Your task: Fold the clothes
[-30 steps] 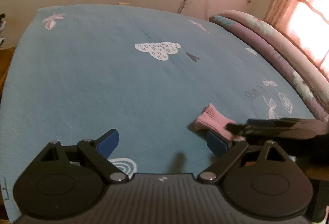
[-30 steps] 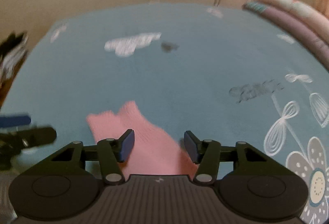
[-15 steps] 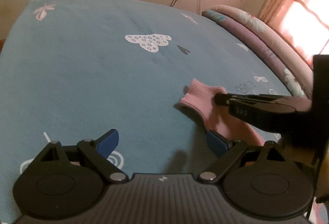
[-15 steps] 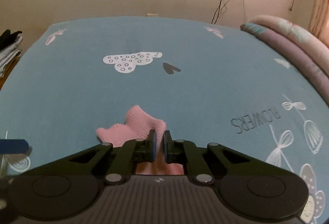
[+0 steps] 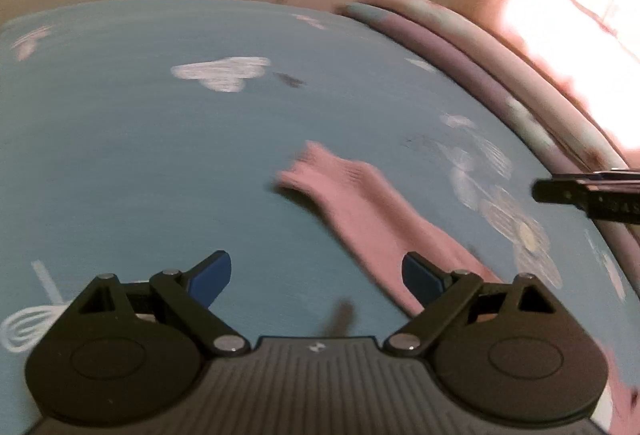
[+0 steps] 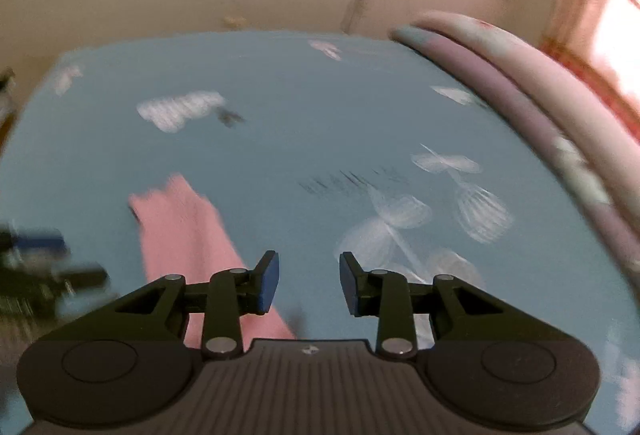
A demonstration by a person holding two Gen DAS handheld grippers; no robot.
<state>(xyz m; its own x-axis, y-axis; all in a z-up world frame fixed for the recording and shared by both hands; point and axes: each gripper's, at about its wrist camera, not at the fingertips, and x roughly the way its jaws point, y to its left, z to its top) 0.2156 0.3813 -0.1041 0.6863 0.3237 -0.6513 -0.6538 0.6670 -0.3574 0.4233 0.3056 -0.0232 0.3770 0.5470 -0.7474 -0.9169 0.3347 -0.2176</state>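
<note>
While both views blurred, pink sock lies flat on blue sheet, cuff toward far side. Left gripper: jaws wide apart, nothing held; right pad overlaps sock edge, contact unclear. Right gripper: jaws just been opening, now partly apart, nothing between them; sock to its left. Rolled quilts along right edge.

Your right gripper, jaws just parted and empty, hovers over the blue bedsheet; pink sock lies left of its left finger.
</note>
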